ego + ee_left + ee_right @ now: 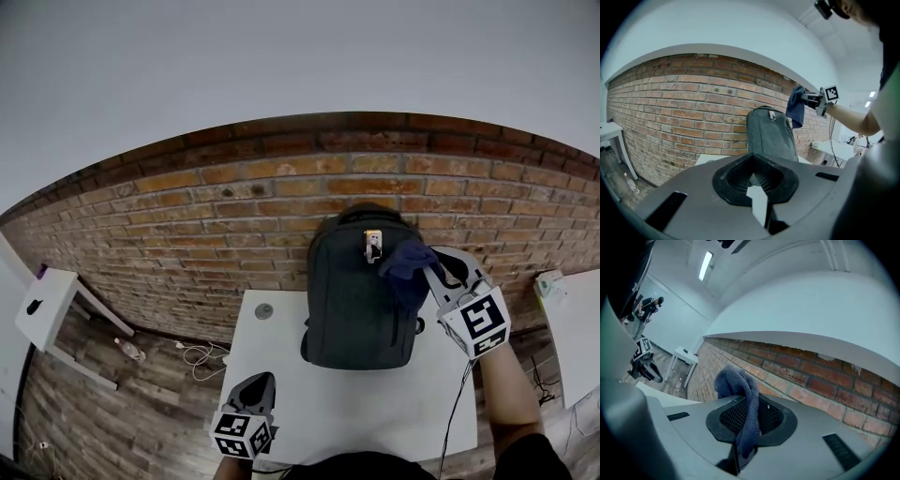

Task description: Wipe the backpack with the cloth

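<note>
A dark grey backpack stands upright on the white table, its back to the brick wall. My right gripper is shut on a blue cloth and holds it at the backpack's upper right side. In the left gripper view the cloth hangs beside the top of the backpack; contact is unclear. The right gripper view shows the cloth bunched between the jaws of the right gripper. My left gripper hovers at the table's front left, shut and empty, its jaws pointing toward the backpack.
A small round object lies on the table left of the backpack. A white side table stands at the far left, with cables and a bottle on the wood floor. Another white surface sits at the right.
</note>
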Available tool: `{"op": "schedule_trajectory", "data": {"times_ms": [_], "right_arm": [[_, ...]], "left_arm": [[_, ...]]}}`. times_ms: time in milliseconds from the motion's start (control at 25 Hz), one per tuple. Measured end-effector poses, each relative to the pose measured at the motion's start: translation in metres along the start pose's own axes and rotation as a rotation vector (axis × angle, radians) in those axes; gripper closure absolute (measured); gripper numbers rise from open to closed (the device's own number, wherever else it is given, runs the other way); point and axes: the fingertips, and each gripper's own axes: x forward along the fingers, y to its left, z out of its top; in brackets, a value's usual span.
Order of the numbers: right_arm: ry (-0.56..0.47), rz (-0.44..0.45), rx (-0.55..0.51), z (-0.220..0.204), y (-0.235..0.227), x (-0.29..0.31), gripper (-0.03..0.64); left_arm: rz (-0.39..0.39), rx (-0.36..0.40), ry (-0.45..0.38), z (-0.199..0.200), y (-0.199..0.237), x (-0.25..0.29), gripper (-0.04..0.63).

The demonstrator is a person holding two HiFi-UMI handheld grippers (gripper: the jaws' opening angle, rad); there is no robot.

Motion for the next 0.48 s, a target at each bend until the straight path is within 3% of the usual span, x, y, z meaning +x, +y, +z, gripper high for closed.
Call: {"op": "schedule_trajectory", "data": {"times_ms": [480], "right_arm": [[0.063,0.117,-0.252,0.053,-0.001,0.128,0.577]], "left_arm": [[0.044,-0.084,-0.025,-0.014,0.050,0.005,0.598]]}}
